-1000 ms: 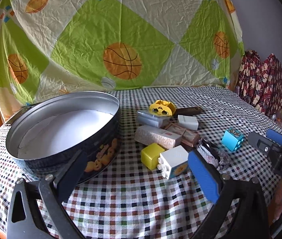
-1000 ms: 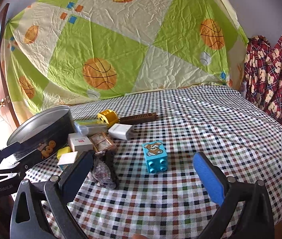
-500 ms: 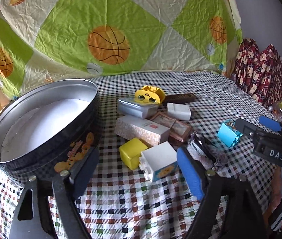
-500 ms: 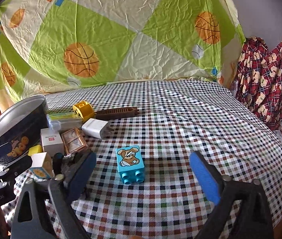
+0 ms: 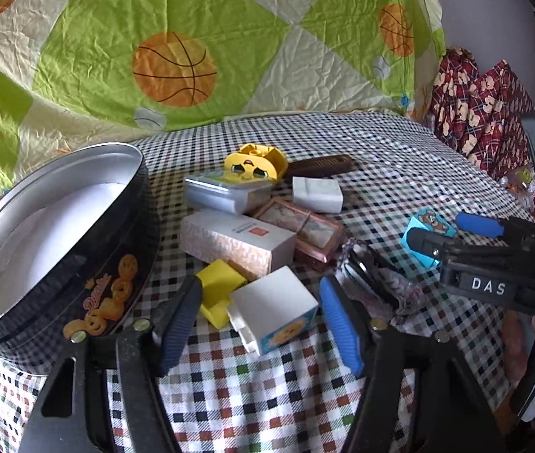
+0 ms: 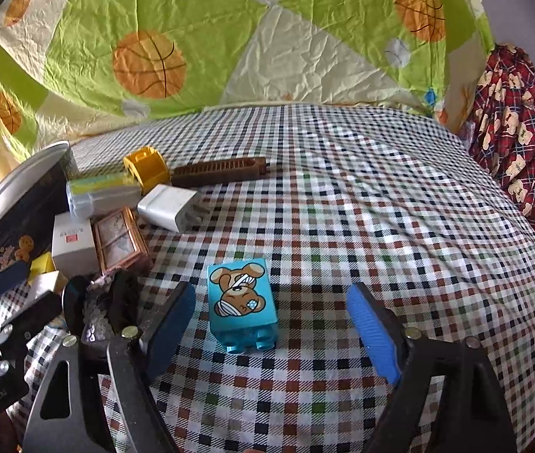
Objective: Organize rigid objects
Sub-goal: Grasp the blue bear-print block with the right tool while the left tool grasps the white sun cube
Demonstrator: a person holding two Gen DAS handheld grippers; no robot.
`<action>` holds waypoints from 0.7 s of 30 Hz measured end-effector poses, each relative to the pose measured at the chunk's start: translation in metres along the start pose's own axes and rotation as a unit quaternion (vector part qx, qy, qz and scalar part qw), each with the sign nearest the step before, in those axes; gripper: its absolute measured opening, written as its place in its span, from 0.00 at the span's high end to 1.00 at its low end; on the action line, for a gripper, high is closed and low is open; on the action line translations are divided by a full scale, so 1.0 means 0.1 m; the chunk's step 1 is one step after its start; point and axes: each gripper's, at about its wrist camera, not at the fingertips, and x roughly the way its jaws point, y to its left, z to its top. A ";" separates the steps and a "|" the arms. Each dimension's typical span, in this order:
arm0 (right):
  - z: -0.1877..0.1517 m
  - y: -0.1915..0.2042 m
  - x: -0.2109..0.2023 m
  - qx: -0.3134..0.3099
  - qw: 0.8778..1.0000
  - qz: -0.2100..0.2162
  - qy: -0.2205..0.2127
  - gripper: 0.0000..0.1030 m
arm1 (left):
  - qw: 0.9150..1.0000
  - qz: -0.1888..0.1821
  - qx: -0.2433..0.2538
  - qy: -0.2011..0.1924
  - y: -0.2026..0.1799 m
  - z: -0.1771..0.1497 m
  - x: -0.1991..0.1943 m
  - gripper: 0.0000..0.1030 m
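Already both closing on nothing yet, the left gripper (image 5: 258, 322) may snag the yellow block (image 5: 217, 287) beside the white block (image 5: 273, 307), while the right gripper (image 6: 273, 334) could tip the blue block (image 6: 242, 302).

- White block (image 5: 273, 307): lies tipped on its side, a sun picture facing near, touching the yellow block (image 5: 216, 288) to its left.
- Blue block (image 6: 242, 304): bear picture on top, studs facing near, alone right of the pile.
- Round tin (image 5: 22, 264): open, far left.
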 end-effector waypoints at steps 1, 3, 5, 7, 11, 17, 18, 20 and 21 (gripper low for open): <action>0.00 0.00 0.01 0.001 1.000 0.000 0.004 0.23 | 1.000 0.001 0.003 0.000 0.00 0.00 0.01 0.37; -0.01 -0.02 0.04 0.005 1.000 0.002 0.008 0.31 | 1.000 -0.002 0.001 -0.001 0.01 0.01 0.02 0.37; -0.02 -0.02 0.03 0.005 1.000 0.002 0.010 0.39 | 1.000 0.001 0.002 -0.006 0.01 -0.01 0.00 0.43; -0.02 -0.02 0.04 0.005 1.000 0.001 0.011 0.40 | 1.000 -0.005 0.013 -0.011 -0.01 -0.03 -0.03 0.49; -0.02 -0.01 0.03 0.006 1.000 -0.002 0.011 0.40 | 1.000 -0.015 0.000 -0.011 0.05 -0.02 -0.03 0.49; -0.02 -0.01 0.04 0.005 1.000 -0.004 0.012 0.46 | 1.000 -0.021 0.004 -0.016 0.03 -0.05 -0.06 0.54; -0.02 -0.01 0.04 0.004 1.000 -0.004 0.013 0.46 | 1.000 -0.023 0.004 -0.015 0.04 -0.06 -0.07 0.54; -0.02 -0.01 0.04 0.003 1.000 -0.003 0.014 0.46 | 1.000 -0.027 0.002 -0.012 0.05 -0.07 -0.08 0.53; -0.02 -0.01 0.05 0.003 1.000 -0.004 0.015 0.46 | 1.000 -0.027 -0.001 -0.012 0.05 -0.07 -0.08 0.53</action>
